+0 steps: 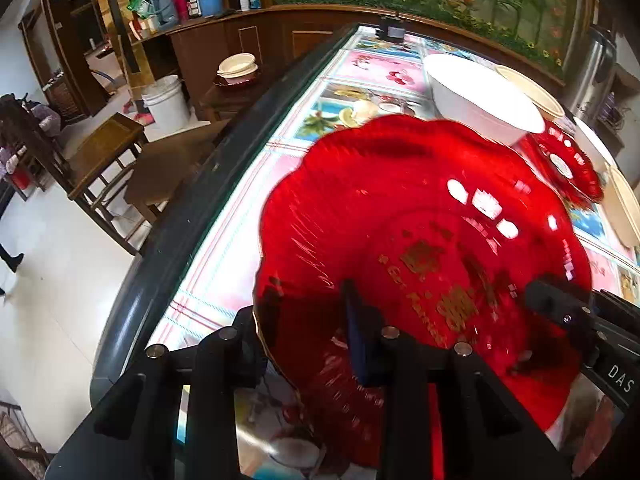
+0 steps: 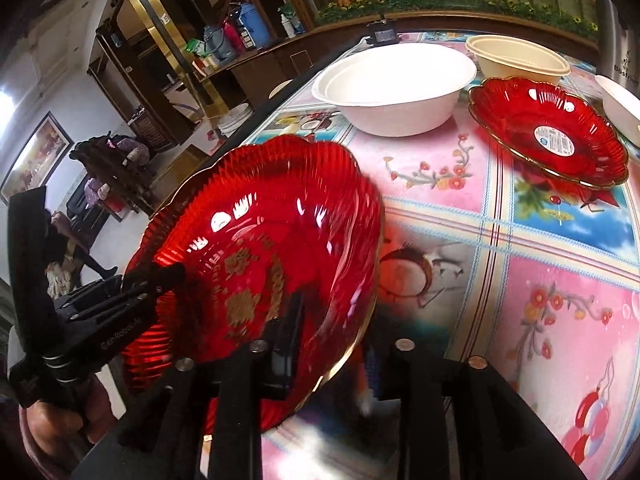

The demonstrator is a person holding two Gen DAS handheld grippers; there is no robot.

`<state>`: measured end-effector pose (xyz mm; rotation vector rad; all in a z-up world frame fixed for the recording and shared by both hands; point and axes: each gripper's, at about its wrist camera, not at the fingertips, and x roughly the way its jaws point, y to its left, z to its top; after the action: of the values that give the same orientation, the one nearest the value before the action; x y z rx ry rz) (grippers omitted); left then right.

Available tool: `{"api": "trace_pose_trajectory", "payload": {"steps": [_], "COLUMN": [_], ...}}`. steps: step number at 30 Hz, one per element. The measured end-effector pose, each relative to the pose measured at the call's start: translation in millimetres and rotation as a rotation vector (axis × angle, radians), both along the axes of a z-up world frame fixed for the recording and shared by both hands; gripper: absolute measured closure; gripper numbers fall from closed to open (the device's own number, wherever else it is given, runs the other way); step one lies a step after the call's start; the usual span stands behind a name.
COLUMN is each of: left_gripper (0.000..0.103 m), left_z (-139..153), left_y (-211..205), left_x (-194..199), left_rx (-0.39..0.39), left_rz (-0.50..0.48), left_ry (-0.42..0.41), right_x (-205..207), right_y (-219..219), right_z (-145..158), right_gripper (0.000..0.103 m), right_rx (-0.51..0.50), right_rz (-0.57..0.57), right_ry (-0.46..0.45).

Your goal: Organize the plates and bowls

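A red scalloped plate with gold writing (image 1: 400,220) is held tilted above the table, blurred by motion. My left gripper (image 1: 308,332) is shut on its near rim, one finger (image 1: 356,336) inside and the other outside. My right gripper (image 2: 332,328) is shut on the opposite rim; one of its fingers (image 2: 290,328) shows dark through the red plate (image 2: 260,248). The left gripper also shows in the right wrist view (image 2: 160,280), and the right gripper in the left wrist view (image 1: 560,304). A second red plate (image 2: 552,136) with a sticker lies flat further back.
A white bowl (image 2: 396,88) stands at the back of the table, a cream bowl (image 2: 516,60) behind it, and another white dish (image 2: 620,108) at the right edge. The table has a flowery cloth (image 2: 540,280). Wooden chairs (image 1: 104,160) stand left of the table.
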<state>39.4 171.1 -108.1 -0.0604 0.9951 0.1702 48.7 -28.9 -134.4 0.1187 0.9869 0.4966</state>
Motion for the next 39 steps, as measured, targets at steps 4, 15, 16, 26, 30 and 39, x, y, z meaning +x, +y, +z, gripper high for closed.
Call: {"api": "trace_pose_trajectory", "payload": {"steps": [4,15,16,26,30,39], "left_gripper": [0.037,0.020,0.020,0.020,0.020,0.020], "left_z": [4.3,91.6,96.1,101.5,98.7,92.6], "left_y": [2.4,-44.7,-54.3,-145.5,-150.4,-149.5], "left_x": [-13.6,-46.9,-45.7,-4.5,-4.5,-0.6], "left_rx": [0.029,-0.002,-0.016,-0.085,-0.043,-0.040], "left_rz": [0.059,-0.026,-0.058,-0.258,-0.259,-0.241], "left_ry": [0.031,-0.273,-0.277,-0.163,-0.145,-0.109], "right_x": [-11.4,-28.5,-24.8,31.6,70.9,130.1], "right_y": [-13.2,-113.8,-125.6,-180.4,-190.8,-183.3], "right_z": [11.0,39.2,38.2,31.8,25.1,-1.6], "right_gripper": [0.069,0.052,0.052,0.050,0.050,0.082], "right_rx": [0.019,0.032,0.030,0.073,0.115,0.080], "right_rz": [-0.009,-0.240,-0.273,-0.430,-0.487,-0.563], "right_ry": [-0.054,-0.186,-0.182,-0.135,-0.087,0.061]}}
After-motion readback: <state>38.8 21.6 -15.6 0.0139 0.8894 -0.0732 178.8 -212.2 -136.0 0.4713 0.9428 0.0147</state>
